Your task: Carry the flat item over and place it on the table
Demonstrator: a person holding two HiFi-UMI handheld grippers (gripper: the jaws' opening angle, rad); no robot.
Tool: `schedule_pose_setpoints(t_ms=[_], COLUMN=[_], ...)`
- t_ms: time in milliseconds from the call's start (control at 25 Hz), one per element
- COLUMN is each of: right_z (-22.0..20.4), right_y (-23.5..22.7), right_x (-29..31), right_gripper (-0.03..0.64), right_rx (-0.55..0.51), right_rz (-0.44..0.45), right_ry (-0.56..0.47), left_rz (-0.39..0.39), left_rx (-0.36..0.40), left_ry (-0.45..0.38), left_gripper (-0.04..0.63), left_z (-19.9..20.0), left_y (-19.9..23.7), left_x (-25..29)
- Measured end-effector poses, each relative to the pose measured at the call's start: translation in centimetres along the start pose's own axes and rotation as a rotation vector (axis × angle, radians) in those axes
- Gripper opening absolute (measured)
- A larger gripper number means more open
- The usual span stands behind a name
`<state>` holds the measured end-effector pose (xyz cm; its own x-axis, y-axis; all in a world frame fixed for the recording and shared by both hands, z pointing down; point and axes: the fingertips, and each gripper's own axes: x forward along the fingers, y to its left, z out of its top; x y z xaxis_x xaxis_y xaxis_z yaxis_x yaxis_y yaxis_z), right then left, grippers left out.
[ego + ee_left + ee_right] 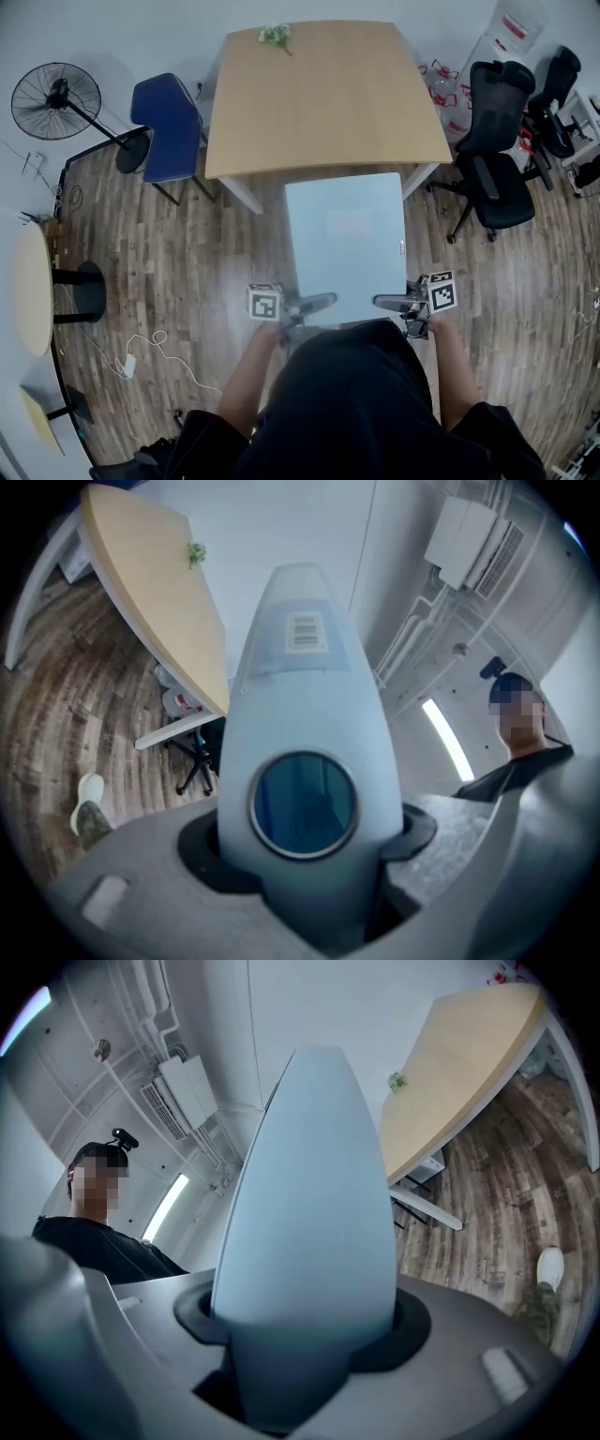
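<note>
A flat pale blue-grey panel [347, 239] hangs level over the wood floor, just short of the light wooden table [328, 94]. My left gripper [309, 305] is shut on the panel's near left corner and my right gripper [394, 302] on its near right corner. In the left gripper view the panel [300, 667] rises from between the jaws of the left gripper [309, 841], showing a barcode label and a round dark window. In the right gripper view the panel's plain face [309, 1194] is clamped in the right gripper [300, 1335]. The table [150, 583] [450, 1082] lies beyond.
A small green sprig [276, 36] lies at the table's far edge. A blue chair [169, 127] and a standing fan [56, 101] are to the left of the table, black office chairs [497, 141] to its right. A cable [131, 361] trails on the floor.
</note>
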<state>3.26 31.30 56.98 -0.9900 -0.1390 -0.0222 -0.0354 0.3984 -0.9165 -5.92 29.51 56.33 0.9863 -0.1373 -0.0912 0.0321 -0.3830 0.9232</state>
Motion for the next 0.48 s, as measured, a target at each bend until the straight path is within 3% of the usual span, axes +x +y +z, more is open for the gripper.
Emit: schedule_pose_setpoints(t_ms=[280, 480], right_z=[9.6, 18.4], right_y=[-5.8, -10.0], right_x=[0.4, -0.7], right_gripper=[0.29, 0.29], right_rx=[0.041, 0.089], right_rz=[0.034, 0.049], right_ry=[0.015, -0.003], left_rz=[0.045, 0.075], left_rx=[-0.034, -0.058], left_ry=[-0.028, -0.003], left_gripper=[0.321, 0.321], left_z=[9.2, 17.5], left_y=[5.2, 9.2], left_x=[2.5, 6.2])
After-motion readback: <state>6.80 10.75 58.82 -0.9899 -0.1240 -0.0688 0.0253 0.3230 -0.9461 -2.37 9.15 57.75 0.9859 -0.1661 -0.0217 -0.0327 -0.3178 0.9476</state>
